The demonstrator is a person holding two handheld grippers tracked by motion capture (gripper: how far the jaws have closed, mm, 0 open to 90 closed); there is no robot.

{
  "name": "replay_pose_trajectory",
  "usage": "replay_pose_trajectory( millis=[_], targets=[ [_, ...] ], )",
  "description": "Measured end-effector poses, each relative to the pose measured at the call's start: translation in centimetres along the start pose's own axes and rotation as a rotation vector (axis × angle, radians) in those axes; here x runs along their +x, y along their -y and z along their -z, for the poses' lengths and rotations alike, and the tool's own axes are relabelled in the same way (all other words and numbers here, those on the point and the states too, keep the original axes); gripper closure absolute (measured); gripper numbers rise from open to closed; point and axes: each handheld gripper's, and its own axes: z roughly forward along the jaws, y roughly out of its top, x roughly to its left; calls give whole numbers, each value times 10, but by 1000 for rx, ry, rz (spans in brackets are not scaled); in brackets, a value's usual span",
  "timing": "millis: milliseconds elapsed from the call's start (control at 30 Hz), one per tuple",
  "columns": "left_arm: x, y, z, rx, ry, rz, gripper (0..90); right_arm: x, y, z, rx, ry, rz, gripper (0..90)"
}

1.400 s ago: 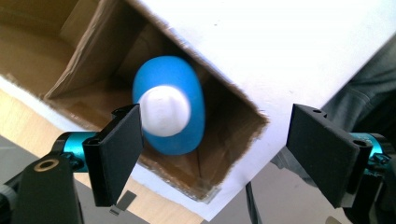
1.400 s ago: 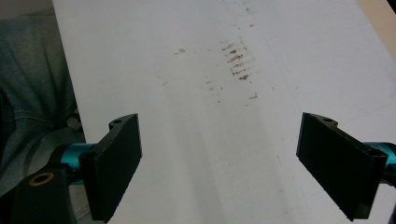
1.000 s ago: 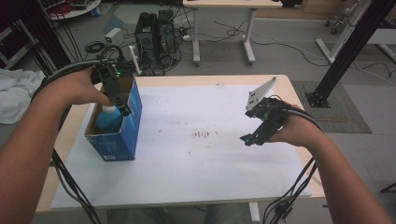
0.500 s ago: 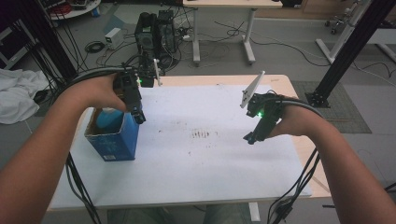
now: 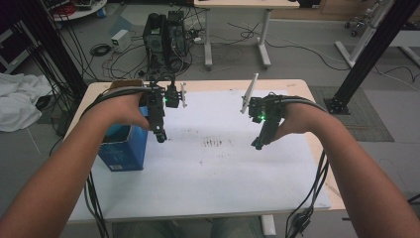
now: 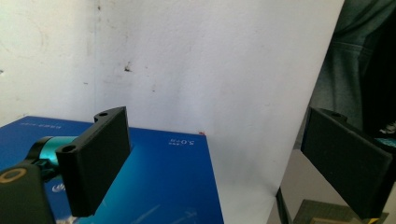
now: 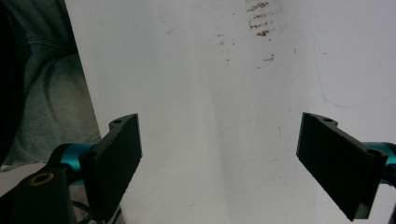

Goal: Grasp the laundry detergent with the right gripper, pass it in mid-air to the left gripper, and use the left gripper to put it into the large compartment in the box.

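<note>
From the high view, a person's two forearms reach in over a white tabletop [image 5: 208, 173]. The left tool [image 5: 161, 137] hangs just off the right edge of an open blue box [image 5: 121, 151] that stands at the tabletop's left side, its tip pointing down toward the white surface. The right tool [image 5: 256, 145] hangs well apart from it, over the right half of the tabletop, also pointing down. Between them lies a patch of small dark smudges [image 5: 214, 143]. A grey floor with cables and a computer tower [image 5: 166, 37] lies beyond the far edge.

The left tool [image 6: 224, 163] view looks down along its two black jaws, which have just been opening and stand wide apart with nothing between them. The blue box [image 6: 163, 182] sits at lower left, partly behind the left jaw, with small white print that the high view does not resolve. White tabletop [image 6: 210, 70] spreads above it.

The right tool [image 7: 219, 163] view shows its jaws equally wide, holding nothing, over bare white tabletop [image 7: 196, 93]. The smudges [image 7: 259, 18] appear brownish at the top, and grey clothing [image 7: 51, 79] at left.
</note>
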Motion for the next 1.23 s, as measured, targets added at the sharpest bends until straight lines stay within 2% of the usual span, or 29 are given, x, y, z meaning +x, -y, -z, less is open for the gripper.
replay_pose_trajectory(
  millis=[33,100,167,300,367,400,433,467,500,600,633,667,700,733,767,800,1067,1167,1233],
  targets=[
    [0,-1,-2,-2,-6,0,82,-1,-2,-1,20,-9,3,133],
    [2,-2,-4,-3,8,-4,82,-2,-3,-5,18,-15,3,133],
    [2,-1,-6,-13,-2,4,82,-2,-4,-7,23,-15,-13,133],
    [3,-1,-6,-8,-2,-6,82,-5,-2,-10,22,-15,3,133],
    [2,-2,-5,-13,-12,-13,82,-3,-3,-9,27,-14,-18,133],
    [1,-3,-5,-13,4,-9,83,-3,-2,-9,25,-17,-16,133],
    [1,-3,-5,-16,-10,-18,83,-4,-2,-8,23,-12,-13,133],
    [0,-4,-5,-12,6,-13,82,-3,-2,-8,20,-13,-21,133],
    [0,-4,-5,-16,-4,-19,82,-3,-2,-8,24,-14,-25,133],
    [0,-4,-5,-10,-6,-22,82,-4,-1,-8,26,-12,-18,133],
    [-1,-3,-7,-32,-5,-1,82,-4,-1,-8,26,-8,-19,133],
    [1,-3,-6,-20,-3,-14,82,-3,-1,-7,26,-9,-23,133],
    [1,-3,-5,-8,-8,-17,82,-5,0,-7,30,-7,-4,133],
    [1,-2,-7,-22,-4,-14,83,-5,0,-7,28,-9,-1,133],
    [1,-3,-7,-20,-6,-11,82,-5,0,-7,30,-7,-2,133],
    [1,-3,-6,-16,-7,-14,82,-3,0,-7,27,-10,-23,133],
    [1,-4,-6,-17,-5,-15,83,-4,0,-7,30,-13,-23,133],
    [1,-4,-7,-19,5,-9,83,-3,1,-8,11,-13,-33,133],
    [1,-5,-7,-22,-1,-12,82,-5,1,-6,30,-7,-10,133]
  ],
)
